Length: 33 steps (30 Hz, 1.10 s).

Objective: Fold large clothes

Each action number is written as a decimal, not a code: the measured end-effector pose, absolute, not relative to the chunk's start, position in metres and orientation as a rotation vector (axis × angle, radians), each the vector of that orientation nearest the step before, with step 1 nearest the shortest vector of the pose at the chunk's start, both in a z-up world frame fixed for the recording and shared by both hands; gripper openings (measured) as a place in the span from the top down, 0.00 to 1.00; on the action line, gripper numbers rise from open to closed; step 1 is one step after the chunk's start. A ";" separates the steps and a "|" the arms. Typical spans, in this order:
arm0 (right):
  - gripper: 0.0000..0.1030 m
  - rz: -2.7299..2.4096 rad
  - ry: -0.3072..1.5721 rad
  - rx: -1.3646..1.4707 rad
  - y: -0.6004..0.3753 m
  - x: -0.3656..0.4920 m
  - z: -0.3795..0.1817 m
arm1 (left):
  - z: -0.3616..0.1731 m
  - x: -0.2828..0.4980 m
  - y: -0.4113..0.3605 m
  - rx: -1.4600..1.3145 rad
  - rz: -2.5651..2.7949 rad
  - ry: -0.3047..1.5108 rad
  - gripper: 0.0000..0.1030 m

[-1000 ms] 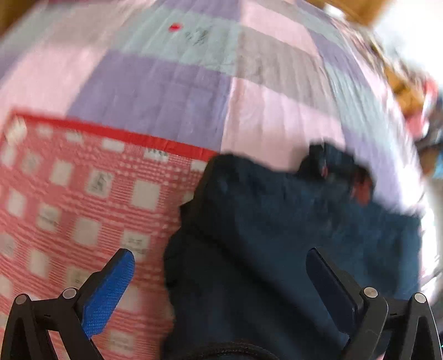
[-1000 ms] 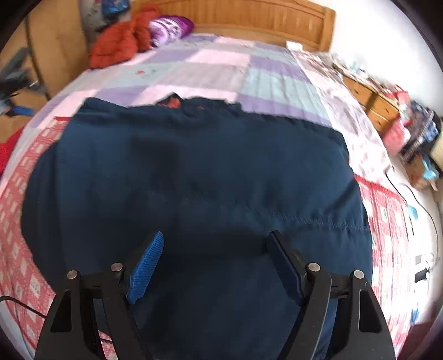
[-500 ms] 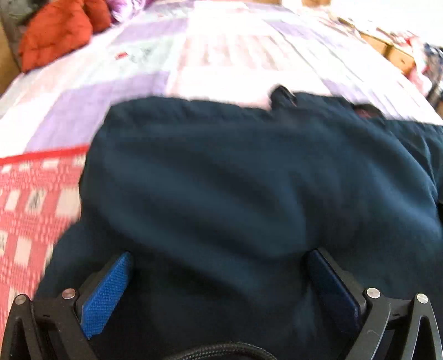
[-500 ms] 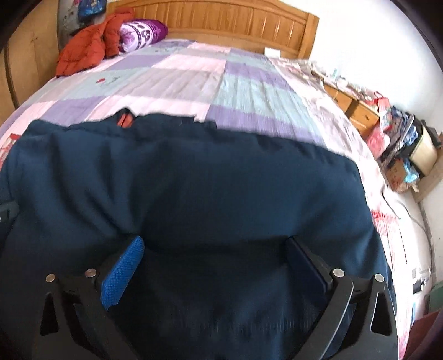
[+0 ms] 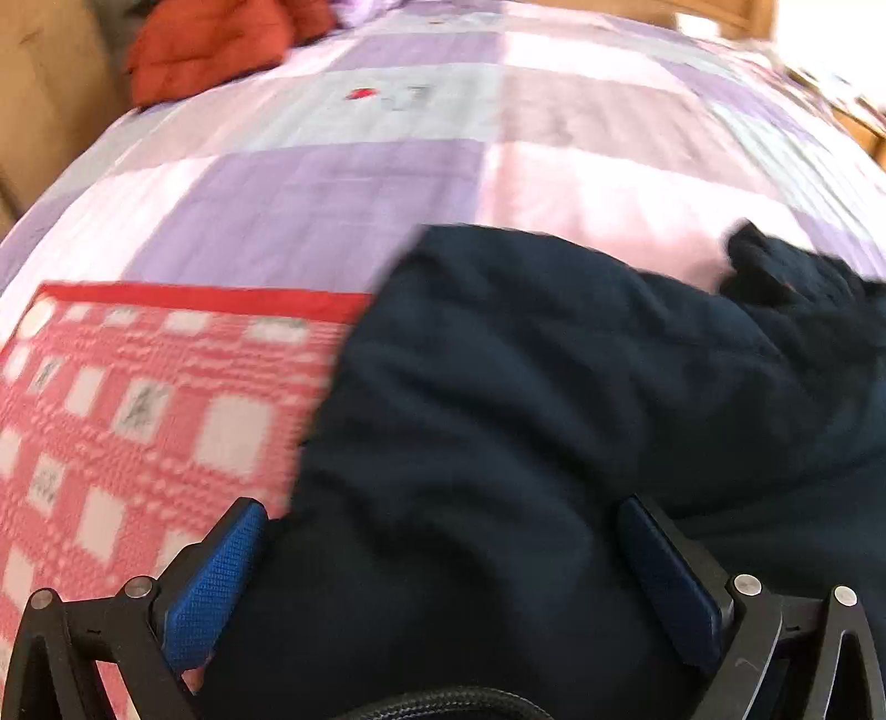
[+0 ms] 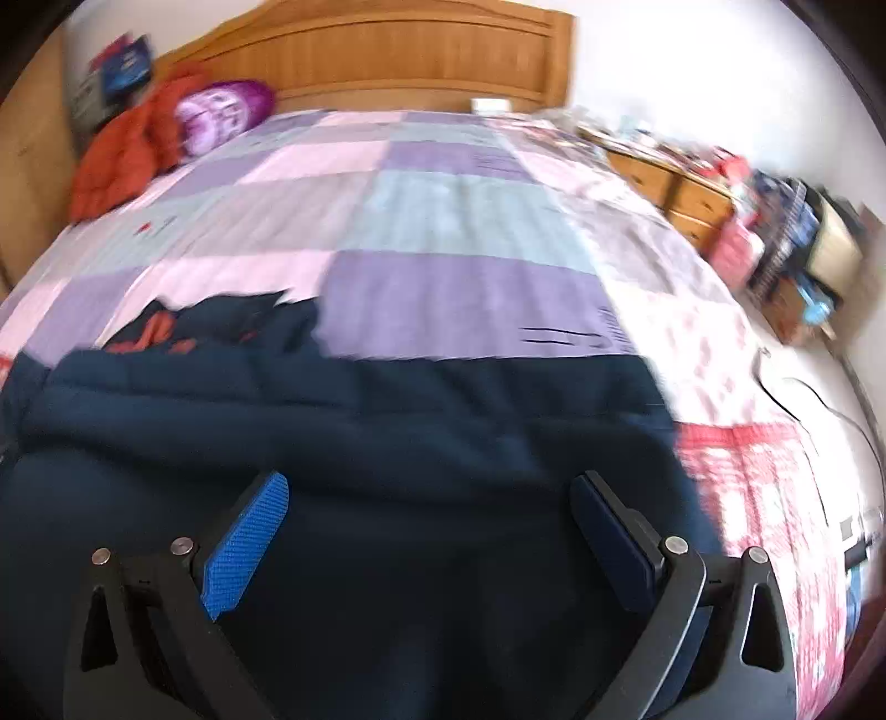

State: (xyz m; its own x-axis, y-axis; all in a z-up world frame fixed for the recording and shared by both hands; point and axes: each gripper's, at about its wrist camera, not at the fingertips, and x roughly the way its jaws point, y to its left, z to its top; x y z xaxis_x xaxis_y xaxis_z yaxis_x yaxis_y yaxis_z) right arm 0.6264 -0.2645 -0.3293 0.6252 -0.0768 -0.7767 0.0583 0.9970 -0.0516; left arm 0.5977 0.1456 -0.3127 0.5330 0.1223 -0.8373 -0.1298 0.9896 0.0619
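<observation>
**Ana:** While both sets of fingers stand spread wide, is either one grasping anything?

**Ben:** No. The left gripper [image 5: 437, 559] has its fingers released, with dark cloth lying between them but not pinched. The right gripper [image 6: 429, 529] is the same: blue pads apart, hovering over the fabric.

**Ana:** And the garment itself?

**Ben:** A navy padded jacket [image 6: 354, 421] lies spread across the near part of the bed [image 6: 443, 221]. Its collar end, with orange lining showing, points toward the headboard [image 6: 387, 50]. In the left view its edge lies over the red checked blanket [image 5: 138, 415] and the purple patchwork quilt [image 5: 332, 183].

**Ana:** Which step would you say this is?

**Ben:** I judge it early: the jacket looks laid out rather flat, with no clear fold that I can make out. Both views are blurred, so fine creases are hard to read.

**Ana:** What does the next move call for?

**Ben:** Probably each gripper coming down to an edge or a sleeve, closing on a single layer, then carrying it across the body. The thick fabric may bunch, so the pinch should be firm and both sides lifted evenly.

**Ana:** Anything nearby?

**Ben:** An orange-red garment [image 6: 122, 155] sits well apart, near the headboard.
</observation>
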 end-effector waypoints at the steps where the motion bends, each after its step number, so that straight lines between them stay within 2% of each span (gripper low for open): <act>1: 0.01 -0.087 0.884 -0.017 -0.269 0.621 -0.324 | -0.305 0.593 0.146 -0.005 0.166 0.985 0.01; 6: 0.01 0.073 0.774 -0.072 -0.232 0.542 -0.297 | -0.262 0.527 0.096 0.089 0.084 0.804 0.00; 10: 0.01 0.179 0.807 -0.167 -0.189 0.488 -0.321 | -0.279 0.487 0.057 0.225 0.029 0.783 0.00; 13: 0.01 0.152 0.809 -0.131 -0.214 0.474 -0.336 | -0.307 0.481 0.089 0.159 0.037 0.820 0.00; 18: 0.01 -0.064 0.829 -0.056 -0.308 0.463 -0.339 | -0.302 0.474 0.130 0.164 0.086 0.777 0.00; 21: 0.00 -0.138 0.913 0.138 -0.372 0.462 -0.347 | -0.302 0.476 0.151 0.139 0.131 0.802 0.00; 26: 0.00 -0.163 0.936 0.032 -0.369 0.467 -0.340 | -0.312 0.478 0.180 0.018 0.252 0.874 0.00; 33: 0.00 -0.206 0.958 0.054 -0.366 0.470 -0.344 | -0.310 0.481 0.167 0.095 0.268 0.897 0.00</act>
